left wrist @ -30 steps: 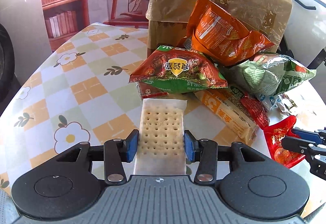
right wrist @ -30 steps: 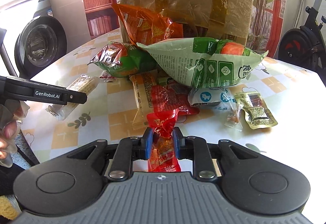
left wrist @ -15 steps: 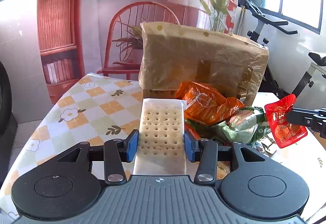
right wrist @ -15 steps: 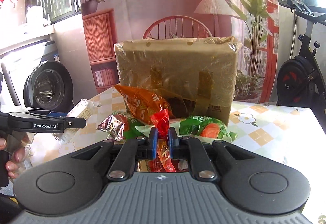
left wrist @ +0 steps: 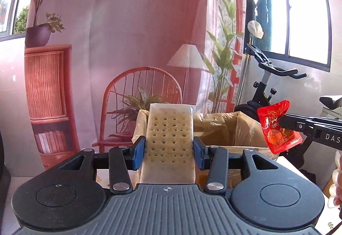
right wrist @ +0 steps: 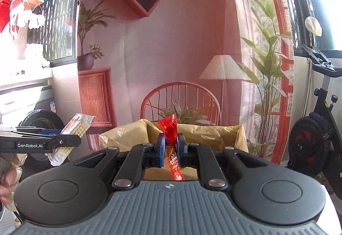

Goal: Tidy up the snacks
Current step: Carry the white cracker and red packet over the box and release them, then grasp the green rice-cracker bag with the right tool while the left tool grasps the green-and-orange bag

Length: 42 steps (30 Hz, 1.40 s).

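My left gripper (left wrist: 169,152) is shut on a clear-wrapped cracker pack (left wrist: 170,139) and holds it upright, level with the open top of a cardboard box (left wrist: 230,128) lined with plastic. My right gripper (right wrist: 171,149) is shut on a red snack packet (right wrist: 171,134), held before the same box (right wrist: 205,134). The red packet (left wrist: 277,128) and right gripper also show at the right of the left wrist view. The cracker pack (right wrist: 73,132) and left gripper (right wrist: 62,142) show at the left of the right wrist view. The snack pile on the table is out of view.
A red wicker chair (left wrist: 143,89) stands behind the box. An exercise bike (right wrist: 320,128) is at the right and a washing machine (right wrist: 40,119) at the left. A backdrop with lamp and plants fills the back.
Both grippers have risen from the table with their snacks, from the level of the pile to the level of the box's open top. The snack pile has dropped out of view.
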### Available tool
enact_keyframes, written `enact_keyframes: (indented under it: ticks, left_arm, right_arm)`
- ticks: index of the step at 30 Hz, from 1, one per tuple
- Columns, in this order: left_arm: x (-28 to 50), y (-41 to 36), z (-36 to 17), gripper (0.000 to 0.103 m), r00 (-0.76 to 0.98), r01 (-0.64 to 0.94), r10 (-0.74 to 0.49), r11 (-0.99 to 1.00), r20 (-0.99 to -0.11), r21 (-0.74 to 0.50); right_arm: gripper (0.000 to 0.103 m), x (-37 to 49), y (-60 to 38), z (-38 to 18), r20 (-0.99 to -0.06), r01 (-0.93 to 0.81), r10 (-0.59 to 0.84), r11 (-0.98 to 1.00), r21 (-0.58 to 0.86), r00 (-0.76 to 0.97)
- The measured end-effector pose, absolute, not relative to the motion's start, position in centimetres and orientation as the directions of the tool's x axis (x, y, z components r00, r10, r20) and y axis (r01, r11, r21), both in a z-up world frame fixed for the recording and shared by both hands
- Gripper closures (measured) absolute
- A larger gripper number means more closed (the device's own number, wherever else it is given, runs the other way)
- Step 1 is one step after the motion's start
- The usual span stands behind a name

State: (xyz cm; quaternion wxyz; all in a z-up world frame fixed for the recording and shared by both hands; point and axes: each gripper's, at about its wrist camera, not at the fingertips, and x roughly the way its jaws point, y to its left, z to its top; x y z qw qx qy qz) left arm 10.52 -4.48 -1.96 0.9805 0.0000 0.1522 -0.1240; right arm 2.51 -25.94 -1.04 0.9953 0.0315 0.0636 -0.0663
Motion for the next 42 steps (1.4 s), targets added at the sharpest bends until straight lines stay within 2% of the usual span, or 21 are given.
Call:
enact_keyframes:
  ticks: [4, 8, 11, 13, 14, 15, 19, 23, 26, 28, 30, 32, 39, 42]
  left_arm:
    - [15.0, -7.2, -0.6, 0.054, 0.921, 0.247, -0.248, 0.968, -0.301, -0.044]
    - [19.2, -9.5, -0.6, 0.054, 0.918, 0.219, -0.208, 0.976, -0.336, -0.008]
    - [21.0, -9.2, -1.6, 0.053, 0.897, 0.242, -0.246, 0.969, -0.368, -0.057]
    - [21.5, -8.5, -2.3, 0.052, 0.884, 0.255, -0.271, 0.962, -0.38, -0.094]
    - [21.5, -8.0, -2.7, 0.05, 0.881, 0.256, -0.277, 0.961, -0.384, -0.107]
    - [21.4, -7.6, -2.8, 0.047, 0.879, 0.253, -0.277, 0.961, -0.389, -0.113]
    - [20.3, -5.0, -3.5, 0.045, 0.866, 0.257, -0.291, 0.957, -0.406, -0.137]
    - [18.4, -2.6, -3.6, 0.044, 0.858, 0.264, -0.3, 0.954, -0.417, -0.144]
    - [16.6, -1.0, -4.1, 0.042, 0.851, 0.265, -0.304, 0.952, -0.428, -0.151]
    - [15.9, -0.5, -4.7, 0.039, 0.844, 0.269, -0.308, 0.951, -0.44, -0.149]
    - [15.2, -0.1, -5.6, 0.038, 0.84, 0.267, -0.303, 0.953, -0.451, -0.143]
    - [14.6, 0.3, -6.9, 0.038, 0.833, 0.255, -0.291, 0.957, -0.471, -0.139]
    - [14.3, 1.3, -10.6, 0.038, 0.797, 0.204, -0.263, 0.964, -0.543, -0.168]
    - [14.4, 1.0, -11.8, 0.038, 0.783, 0.2, -0.25, 0.968, -0.57, -0.15]
  right_arm:
    - [0.092, 6.4, -28.3, -0.3, -0.124, 0.173, -0.159, 0.979, 0.112, 0.98]
    - [0.091, 9.8, -30.5, -1.1, -0.184, 0.212, -0.18, 0.962, 0.173, 0.966]
    - [0.089, 11.0, -31.5, -2.2, -0.236, 0.238, -0.192, 0.954, 0.183, 0.952]
    - [0.078, 10.8, -32.0, -2.8, -0.248, 0.248, -0.196, 0.948, 0.198, 0.949]
    - [0.068, 10.5, -32.3, -3.1, -0.247, 0.245, -0.192, 0.948, 0.202, 0.95]
    - [0.062, 10.2, -32.3, -3.2, -0.247, 0.244, -0.193, 0.949, 0.199, 0.95]
    - [0.059, 8.5, -31.7, -3.2, -0.239, 0.226, -0.18, 0.958, 0.179, 0.954]
    - [0.047, 6.3, -30.2, -3.7, -0.221, 0.212, -0.174, 0.964, 0.162, 0.96]
    - [0.044, 4.8, -29.1, -4.6, -0.216, 0.215, -0.175, 0.961, 0.175, 0.961]
    - [0.038, 4.0, -28.6, -5.4, -0.223, 0.221, -0.18, 0.959, 0.176, 0.958]
    - [0.028, 3.5, -28.2, -6.4, -0.253, 0.232, -0.185, 0.958, 0.17, 0.95]
    - [0.025, 3.4, -28.0, -7.5, -0.29, 0.247, -0.194, 0.956, 0.161, 0.937]
    - [0.02, 4.6, -28.6, -12.2, -0.428, 0.35, -0.278, 0.931, 0.1, 0.86]
    - [0.019, 5.3, -29.9, -13.9, -0.497, 0.359, -0.221, 0.912, 0.2, 0.839]
